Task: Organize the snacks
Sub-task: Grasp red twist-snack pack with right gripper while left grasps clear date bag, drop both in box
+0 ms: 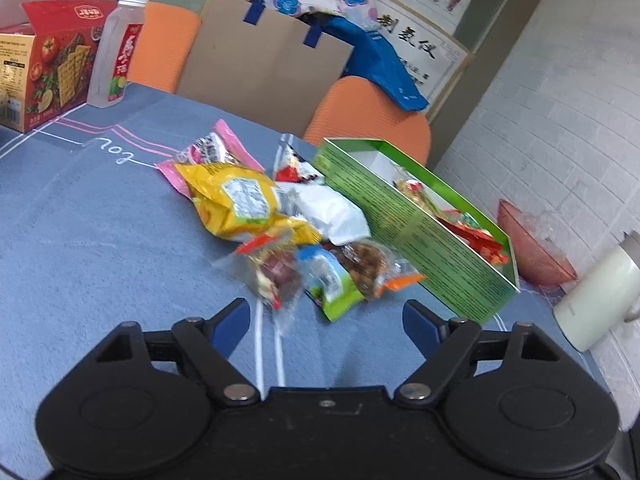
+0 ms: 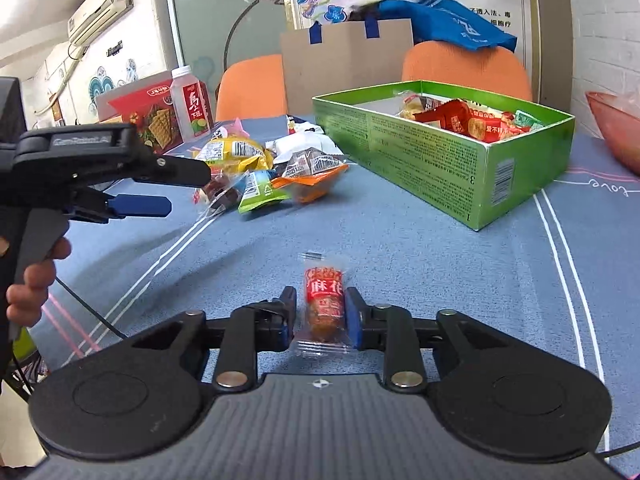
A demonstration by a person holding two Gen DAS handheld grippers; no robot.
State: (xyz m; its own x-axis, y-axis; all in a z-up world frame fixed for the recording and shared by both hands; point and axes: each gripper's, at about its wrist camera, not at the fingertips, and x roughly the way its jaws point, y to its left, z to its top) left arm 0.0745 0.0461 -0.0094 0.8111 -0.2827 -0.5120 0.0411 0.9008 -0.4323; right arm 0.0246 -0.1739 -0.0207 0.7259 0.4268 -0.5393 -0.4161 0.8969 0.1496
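Note:
A pile of wrapped snacks lies on the blue tablecloth, also in the right wrist view. Right of it stands an open green box with several snacks inside, also seen in the right wrist view. My left gripper is open and empty, just short of the pile; it shows from the side in the right wrist view. My right gripper is shut on a red twist-snack packet, held low over the cloth, short of the box.
A red cracker box and a drink bottle stand at the far left. Two orange chairs, a cardboard bag, a pink bowl and a white kettle border the table.

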